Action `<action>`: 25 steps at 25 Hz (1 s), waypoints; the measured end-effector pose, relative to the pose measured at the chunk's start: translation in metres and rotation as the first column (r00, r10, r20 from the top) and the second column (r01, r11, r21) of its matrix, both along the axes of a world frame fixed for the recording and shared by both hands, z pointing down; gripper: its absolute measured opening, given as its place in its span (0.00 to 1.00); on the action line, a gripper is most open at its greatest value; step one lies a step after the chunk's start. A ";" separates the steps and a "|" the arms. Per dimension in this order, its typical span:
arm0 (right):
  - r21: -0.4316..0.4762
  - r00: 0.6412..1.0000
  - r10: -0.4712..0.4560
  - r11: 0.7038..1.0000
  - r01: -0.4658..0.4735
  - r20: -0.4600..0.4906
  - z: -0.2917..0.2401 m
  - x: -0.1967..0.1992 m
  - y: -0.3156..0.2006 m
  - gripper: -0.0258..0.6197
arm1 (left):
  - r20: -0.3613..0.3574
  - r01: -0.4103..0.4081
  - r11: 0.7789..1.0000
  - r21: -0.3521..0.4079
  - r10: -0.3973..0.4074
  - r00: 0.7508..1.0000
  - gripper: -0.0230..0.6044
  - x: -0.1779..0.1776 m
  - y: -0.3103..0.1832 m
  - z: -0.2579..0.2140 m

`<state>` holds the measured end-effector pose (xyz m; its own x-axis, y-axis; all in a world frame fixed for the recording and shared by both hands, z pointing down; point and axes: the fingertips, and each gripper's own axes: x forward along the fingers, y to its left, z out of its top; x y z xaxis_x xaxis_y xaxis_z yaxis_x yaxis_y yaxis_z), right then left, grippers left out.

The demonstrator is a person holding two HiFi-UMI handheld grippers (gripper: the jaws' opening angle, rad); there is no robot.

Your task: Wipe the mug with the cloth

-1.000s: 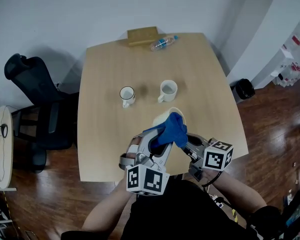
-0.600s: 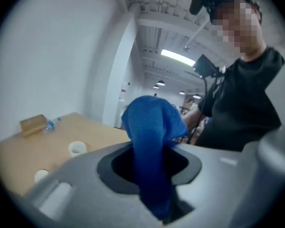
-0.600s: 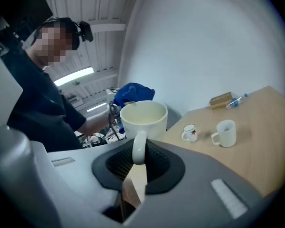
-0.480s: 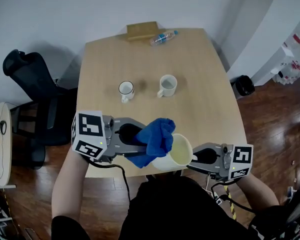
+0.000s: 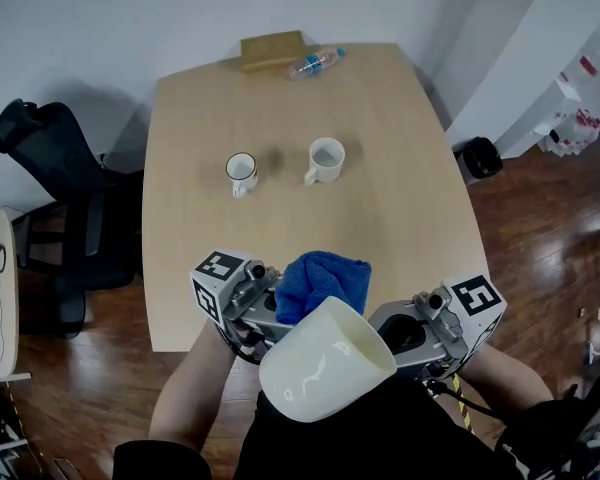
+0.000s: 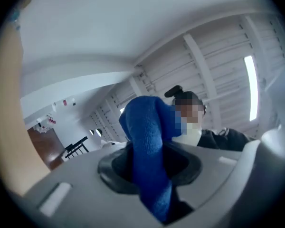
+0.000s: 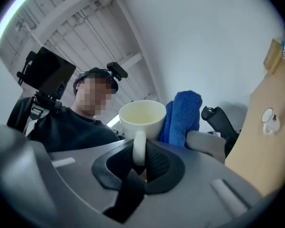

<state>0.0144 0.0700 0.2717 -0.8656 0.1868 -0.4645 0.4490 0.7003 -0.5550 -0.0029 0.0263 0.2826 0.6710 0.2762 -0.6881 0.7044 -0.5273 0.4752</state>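
A cream mug hangs close under the head camera, tilted, its mouth toward the right. My right gripper is shut on the mug's handle; in the right gripper view the mug stands upright past the jaws. A blue cloth is bunched just behind the mug, against its far side. My left gripper is shut on this cloth, which in the left gripper view rises as a thick fold from between the jaws. Both grippers are lifted clear of the table.
The wooden table carries a small dark-rimmed mug and a white mug at its middle, plus a wooden box and a plastic bottle at the far edge. A black office chair stands left, a black bin right.
Both grippers have risen toward the head camera with mug and cloth. The left gripper has rolled over. The cloth, earlier at the mug's mouth, now sits behind the mug's side.
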 end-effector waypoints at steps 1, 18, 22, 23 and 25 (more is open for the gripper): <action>-0.007 1.000 0.003 1.000 -0.003 0.016 -0.002 -0.001 -0.002 0.10 | -0.019 0.009 1.000 -0.016 -0.009 1.000 0.24 0.004 0.003 0.001; -0.143 0.684 0.495 0.745 -0.652 -0.536 0.168 0.052 -0.142 0.11 | 0.307 0.325 0.281 0.903 -0.951 -0.032 0.24 -0.049 -0.102 0.072; -0.182 0.616 0.494 0.670 -0.719 -0.614 0.196 0.042 -0.169 0.11 | 0.185 0.076 0.175 0.982 -0.970 -0.158 0.24 -0.001 -0.102 0.117; -0.212 0.627 0.488 0.661 -0.720 -0.607 0.199 0.037 -0.173 0.11 | 0.159 0.022 0.158 0.987 -0.973 -0.168 0.24 0.010 -0.102 0.127; -0.273 0.661 0.475 0.651 -0.708 -0.580 0.201 0.026 -0.177 0.11 | 0.108 -0.061 0.122 0.991 -0.975 -0.194 0.24 0.022 -0.106 0.145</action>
<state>0.0403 -0.1069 0.4724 -0.8201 -0.5643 0.0949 -0.3363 0.3412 -0.8777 0.0186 -0.0796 0.4272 0.5272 -0.7481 0.4031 -0.5696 -0.6631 -0.4857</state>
